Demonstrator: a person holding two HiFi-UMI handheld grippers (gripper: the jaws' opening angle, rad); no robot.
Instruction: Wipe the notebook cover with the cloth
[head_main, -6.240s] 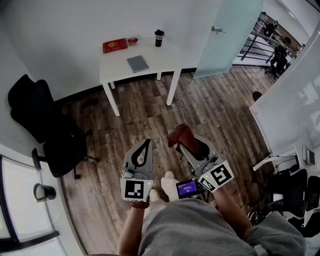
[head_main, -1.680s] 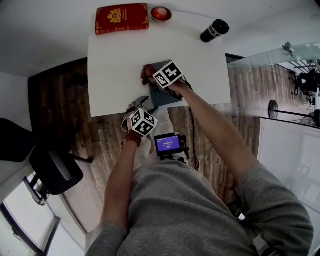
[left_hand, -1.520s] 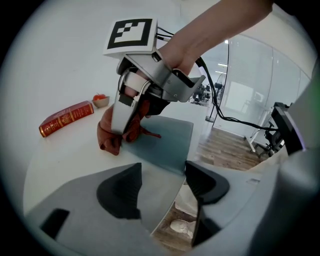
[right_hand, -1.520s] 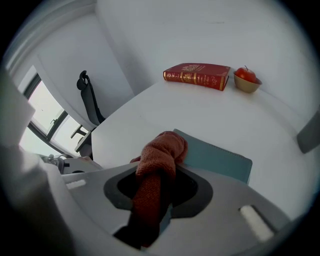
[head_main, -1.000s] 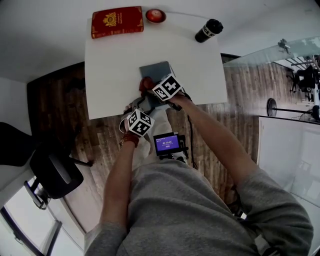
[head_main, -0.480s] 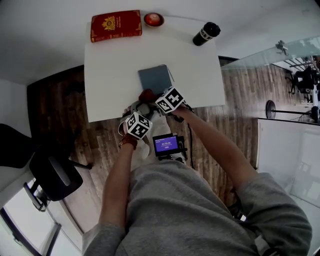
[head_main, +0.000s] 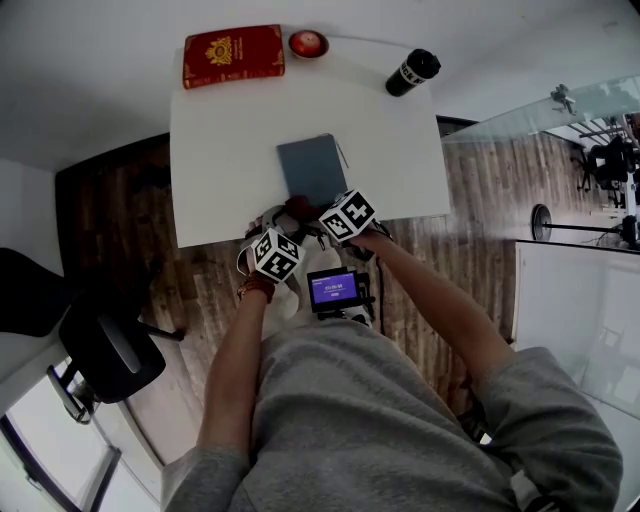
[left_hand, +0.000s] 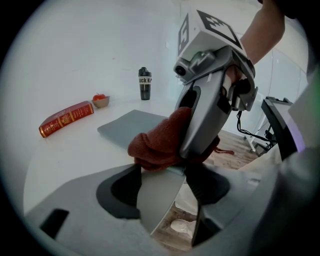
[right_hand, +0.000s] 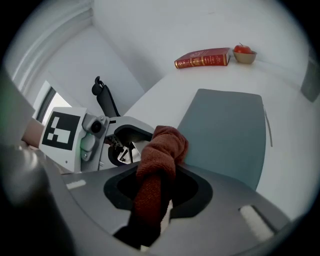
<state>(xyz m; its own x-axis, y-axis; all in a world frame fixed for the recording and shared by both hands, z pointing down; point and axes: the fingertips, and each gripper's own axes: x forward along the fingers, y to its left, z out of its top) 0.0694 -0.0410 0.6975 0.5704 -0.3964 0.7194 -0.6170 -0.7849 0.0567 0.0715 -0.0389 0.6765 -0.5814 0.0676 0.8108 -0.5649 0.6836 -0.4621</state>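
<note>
Right gripper (right_hand: 156, 172) is clamped on the red cloth (right_hand: 162, 145), which sits at the near edge of the grey notebook (right_hand: 225, 130) — flat on the table (head_main: 220, 130), near its front edge. Left gripper (left_hand: 162, 182) — jaws apart, empty — is just beside the cloth.

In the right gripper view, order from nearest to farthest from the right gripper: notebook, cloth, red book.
1. cloth, held in the jaws.
2. notebook, just ahead, to the right.
3. red book, far back, at the top.
</note>
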